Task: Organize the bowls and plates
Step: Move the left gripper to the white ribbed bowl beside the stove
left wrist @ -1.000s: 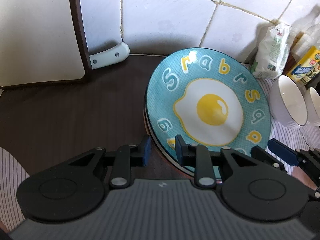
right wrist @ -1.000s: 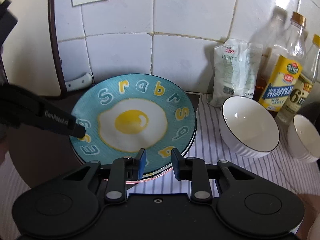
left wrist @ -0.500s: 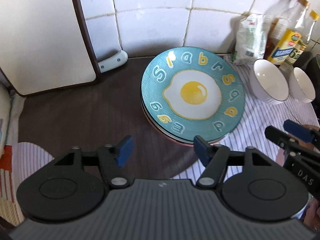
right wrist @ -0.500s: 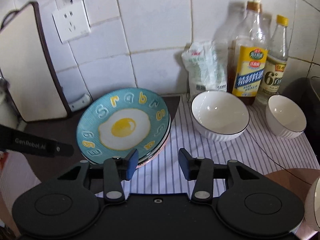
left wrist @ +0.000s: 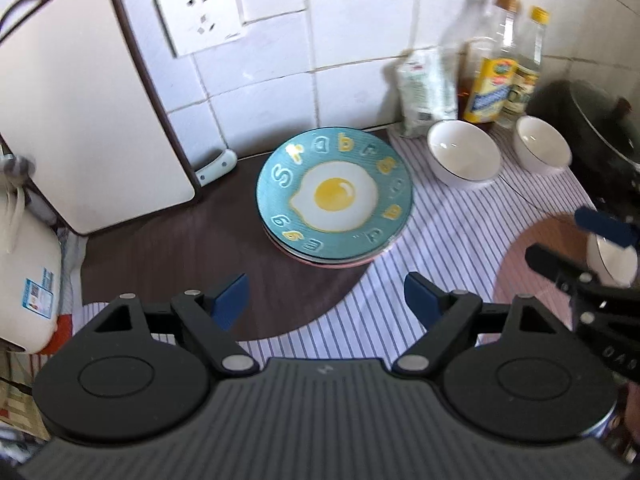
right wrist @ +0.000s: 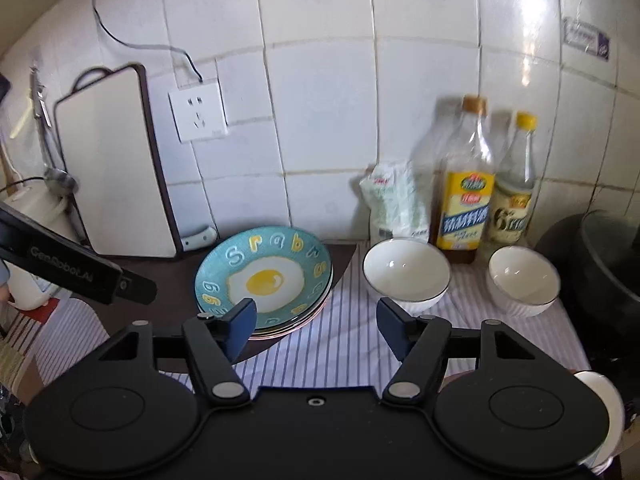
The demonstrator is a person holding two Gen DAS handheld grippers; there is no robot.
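A stack of plates topped by a teal fried-egg plate sits on a dark mat near the wall; it also shows in the right wrist view. Two white bowls stand on the striped cloth, a larger one and a smaller one. A third white bowl lies at the right, partly hidden behind the right gripper; its rim shows low right in the right wrist view. My left gripper is open and empty, pulled back above the mat. My right gripper is open and empty.
A cutting board leans on the tiled wall at the left, beside a white appliance. A flour bag and oil bottles stand behind the bowls. A black pot sits at the right. A brown round mat lies at the right.
Both grippers have opened off the plate stack and drawn back and up from it. The plate stack stays on the mat.
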